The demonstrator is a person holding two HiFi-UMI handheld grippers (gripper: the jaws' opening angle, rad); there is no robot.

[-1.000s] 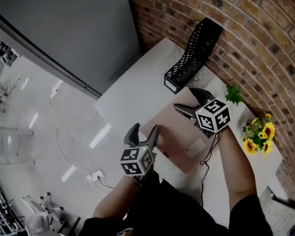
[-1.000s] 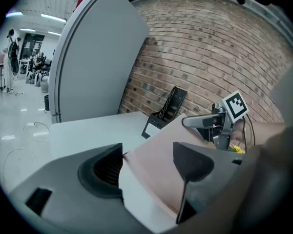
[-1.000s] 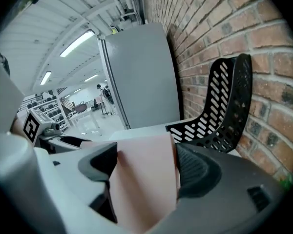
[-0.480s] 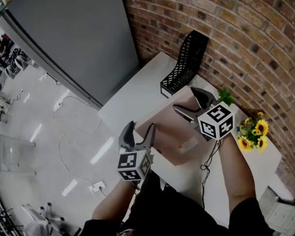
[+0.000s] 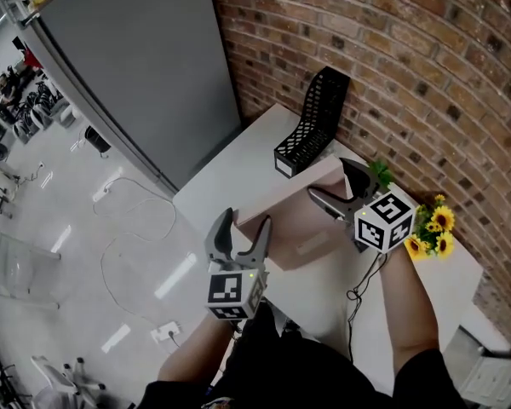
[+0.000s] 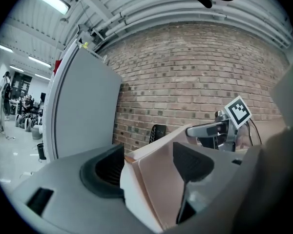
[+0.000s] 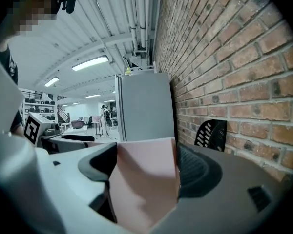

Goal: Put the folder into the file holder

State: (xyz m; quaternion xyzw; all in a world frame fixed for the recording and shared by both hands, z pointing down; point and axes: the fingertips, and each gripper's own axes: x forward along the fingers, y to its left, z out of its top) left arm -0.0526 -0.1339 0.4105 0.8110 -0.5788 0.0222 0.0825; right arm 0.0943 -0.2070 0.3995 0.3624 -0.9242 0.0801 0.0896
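- Your 2 grippers, left gripper (image 5: 245, 220) and right gripper (image 5: 326, 177), are each clamped on the folder (image 5: 294, 218); this looks like the carry step.
- Next: stand it upright and slot it into the file holder (image 5: 315, 118).

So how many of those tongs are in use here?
2. The left tongs pinch the near corner of the pink folder; the right tongs pinch its far side, close to the yellow flowers. No others show.
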